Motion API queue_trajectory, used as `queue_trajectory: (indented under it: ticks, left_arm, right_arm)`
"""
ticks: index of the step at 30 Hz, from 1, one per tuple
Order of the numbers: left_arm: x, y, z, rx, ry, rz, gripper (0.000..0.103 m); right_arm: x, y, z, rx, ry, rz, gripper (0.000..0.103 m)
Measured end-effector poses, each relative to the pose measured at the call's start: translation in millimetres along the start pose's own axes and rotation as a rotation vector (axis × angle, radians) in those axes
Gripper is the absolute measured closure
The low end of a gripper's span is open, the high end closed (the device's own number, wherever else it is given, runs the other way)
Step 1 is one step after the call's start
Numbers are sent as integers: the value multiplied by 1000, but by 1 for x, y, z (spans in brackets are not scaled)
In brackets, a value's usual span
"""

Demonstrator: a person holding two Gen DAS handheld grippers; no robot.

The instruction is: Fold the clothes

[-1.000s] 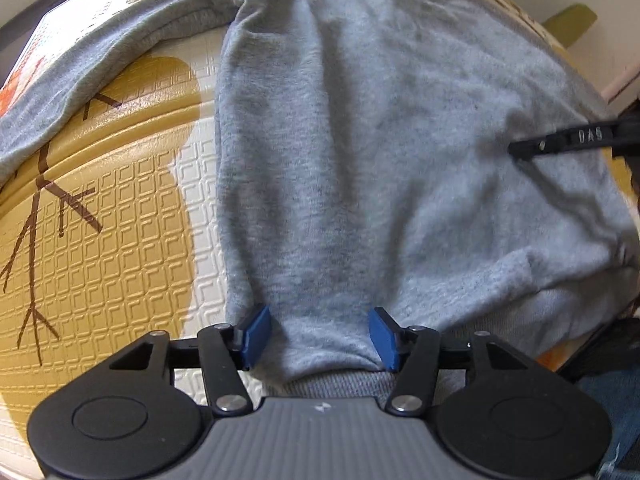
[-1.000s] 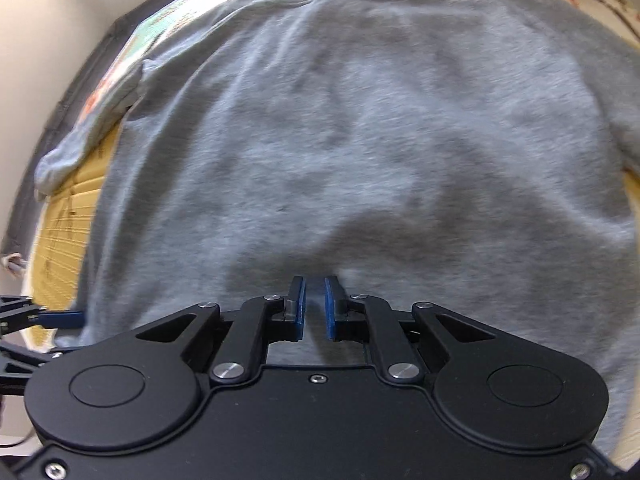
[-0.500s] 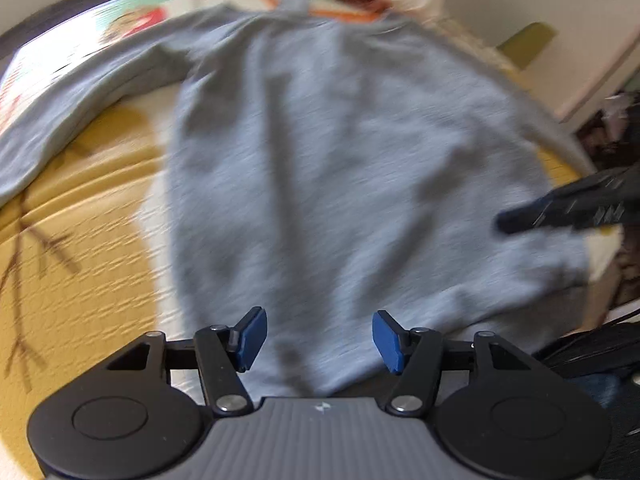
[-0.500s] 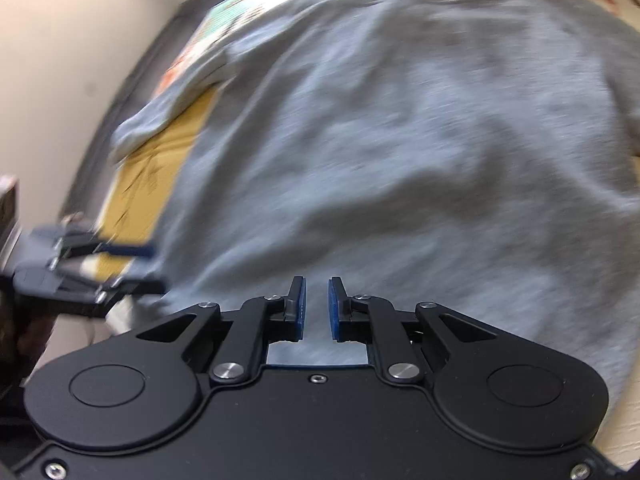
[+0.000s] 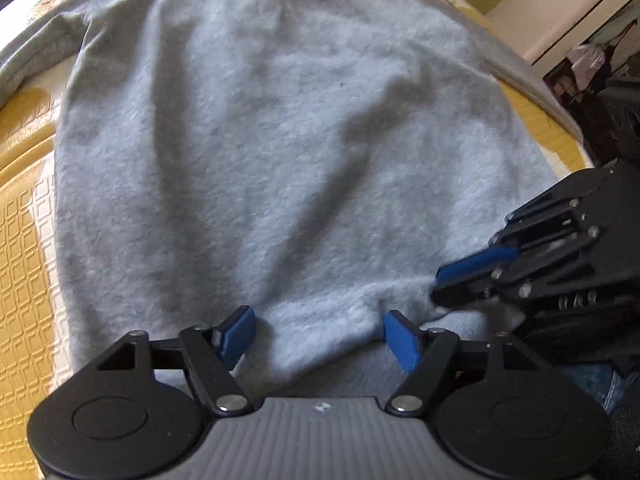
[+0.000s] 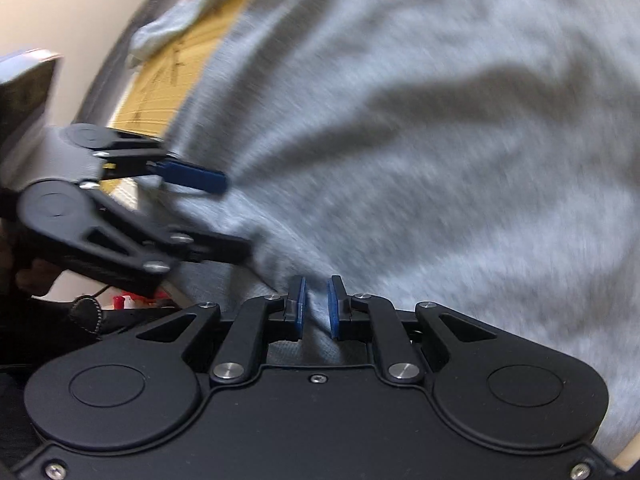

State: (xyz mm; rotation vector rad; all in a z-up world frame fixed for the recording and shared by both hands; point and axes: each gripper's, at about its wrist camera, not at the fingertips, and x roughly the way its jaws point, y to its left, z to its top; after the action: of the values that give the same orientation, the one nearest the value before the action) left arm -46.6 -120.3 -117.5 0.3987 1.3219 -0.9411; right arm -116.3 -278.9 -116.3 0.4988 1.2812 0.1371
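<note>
A: Lying flat on the yellow patterned play mat (image 5: 24, 264) is the grey sweatshirt (image 5: 280, 140), collar at the far end, hem toward the cameras, so its long axis runs straight away from both grippers.

B: And the left gripper (image 5: 316, 332)?

A: Spread wide, blue pads either side of the hem at the near edge, with cloth bunched between them but not squeezed. From the right wrist view that same gripper (image 6: 224, 216) comes in from the left, one finger above the fabric, one below.

B: The right gripper (image 6: 316, 306)?

A: Nearly pressed together, pinching a fold of the hem between its blue pads. In the left wrist view it (image 5: 444, 284) bites the hem's right corner. One sleeve (image 5: 40, 44) trails off to the far left. The right view is motion-blurred.
</note>
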Motion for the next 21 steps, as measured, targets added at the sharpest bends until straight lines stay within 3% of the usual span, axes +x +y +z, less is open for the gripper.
queue_trajectory:
  ticks: [11, 21]
  left_arm:
    - [-5, 20, -7, -23, 24, 4, 25]
    - [-4, 22, -5, -17, 36, 8, 25]
  right_arm:
    - [-31, -54, -24, 155, -48, -90, 100]
    - [-61, -91, -45, 235, -98, -236, 103]
